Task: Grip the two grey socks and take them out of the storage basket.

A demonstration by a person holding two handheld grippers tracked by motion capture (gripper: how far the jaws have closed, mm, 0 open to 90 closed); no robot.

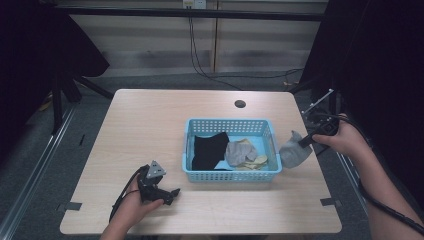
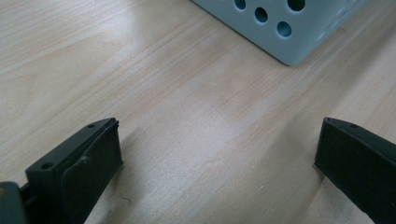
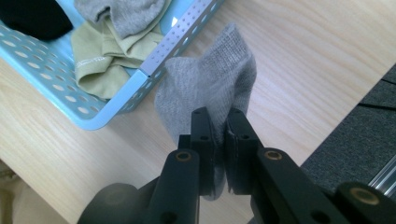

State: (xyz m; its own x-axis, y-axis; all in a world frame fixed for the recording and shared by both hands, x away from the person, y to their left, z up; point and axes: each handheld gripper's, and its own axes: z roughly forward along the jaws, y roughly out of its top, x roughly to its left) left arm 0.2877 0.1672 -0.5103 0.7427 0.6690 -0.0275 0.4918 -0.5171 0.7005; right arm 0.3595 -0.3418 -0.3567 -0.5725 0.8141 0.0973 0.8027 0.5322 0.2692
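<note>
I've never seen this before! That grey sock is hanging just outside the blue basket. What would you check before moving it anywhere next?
1. Right gripper clamped on the grey sock: ok.
2. Sock lifted off the table: cannot tell.
3. Sock over the blue basket: not ok, it hangs beside the right wall.
4. Room inside among the black cloth, another grey sock and the yellow-green sock: ok.
5. Left gripper out of the way, open: ok.

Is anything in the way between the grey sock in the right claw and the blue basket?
Only the basket's own right wall. The right claw holds the grey sock just outside it, beside that wall, so it likely has to go over the rim. Inside, a black sock, another grey sock and a yellowish one lie loose.
</note>
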